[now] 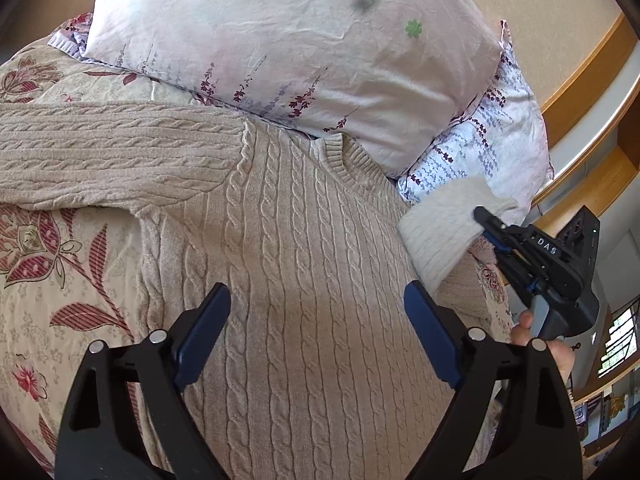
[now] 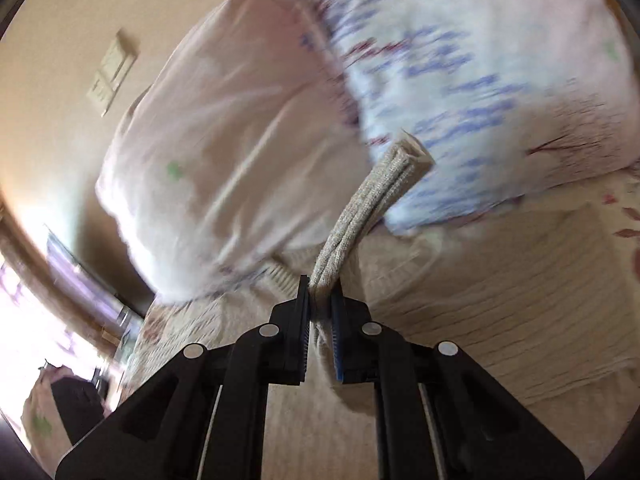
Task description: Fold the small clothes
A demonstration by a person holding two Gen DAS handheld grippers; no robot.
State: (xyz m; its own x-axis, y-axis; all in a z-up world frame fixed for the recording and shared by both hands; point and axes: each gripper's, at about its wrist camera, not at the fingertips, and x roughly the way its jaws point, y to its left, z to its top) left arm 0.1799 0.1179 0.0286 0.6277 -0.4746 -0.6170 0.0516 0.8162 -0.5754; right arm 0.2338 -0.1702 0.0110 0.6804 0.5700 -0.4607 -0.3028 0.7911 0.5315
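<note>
A beige cable-knit sweater (image 1: 304, 240) lies flat on the bed, neck toward the pillows, one sleeve (image 1: 100, 152) stretched out to the left. My left gripper (image 1: 316, 312) hovers open over the sweater's chest and holds nothing. My right gripper (image 1: 486, 218) is at the right, shut on the sweater's other sleeve cuff (image 1: 440, 220) and holding it lifted above the sweater's right side. In the right wrist view the right gripper (image 2: 320, 304) pinches the bunched sleeve cuff (image 2: 372, 196), which stands up between the jaws; that view is blurred.
Two floral pillows (image 1: 288, 44) lie just beyond the sweater's neck. A flowered bedspread (image 1: 52, 280) covers the bed. A wooden-trimmed wall (image 1: 588, 68) and shelves stand at the right. A light switch (image 2: 110, 76) is on the wall.
</note>
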